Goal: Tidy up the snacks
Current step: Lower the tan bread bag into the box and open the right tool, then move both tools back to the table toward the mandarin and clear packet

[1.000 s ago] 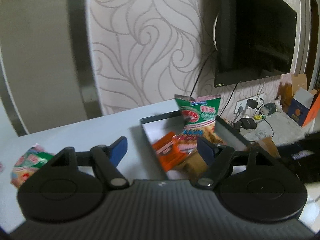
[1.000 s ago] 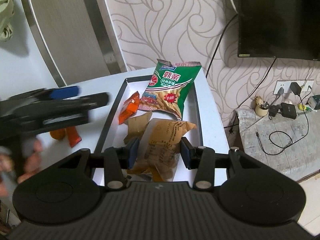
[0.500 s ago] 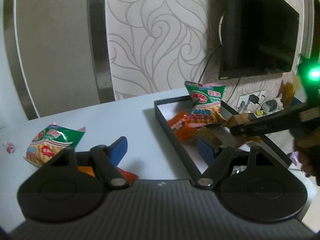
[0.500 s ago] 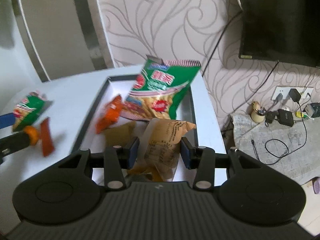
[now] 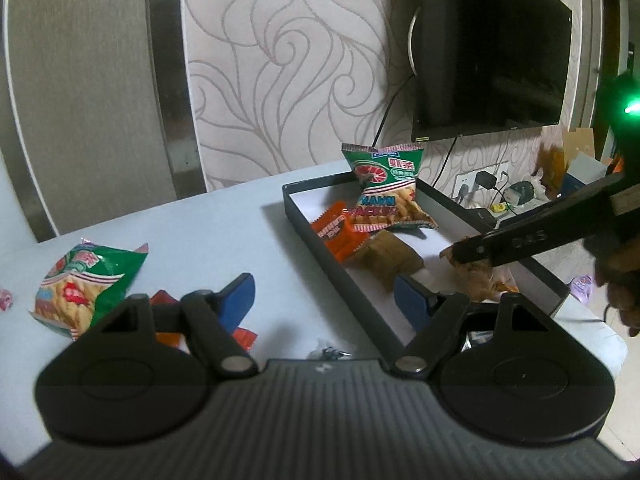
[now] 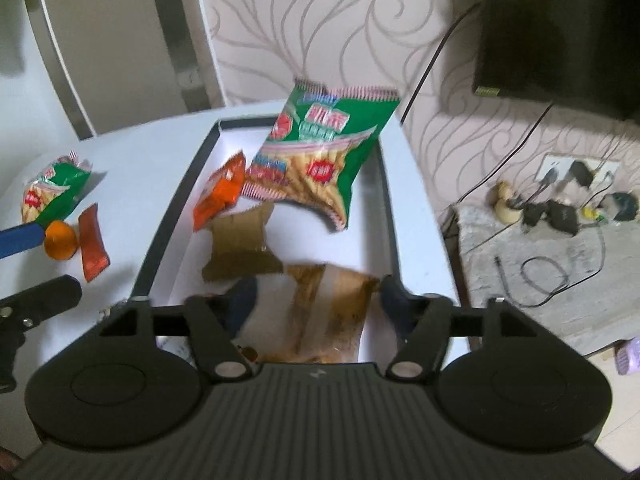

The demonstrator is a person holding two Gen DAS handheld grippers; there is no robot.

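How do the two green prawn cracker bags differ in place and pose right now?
The green bag in the tray sits inside the black tray, its top propped against the far rim; the green bag on the table lies outside it, out to the left. The tray bag rests partly on an orange packet; the table bag touches no other packet, though an orange packet lies near. Both show the same green prawn-cracker print.

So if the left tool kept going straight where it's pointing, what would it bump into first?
Probably the bare pale tabletop between its open fingers, close to the dark rectangular tray's near wall. The left tool points downward; depth is hard to judge.
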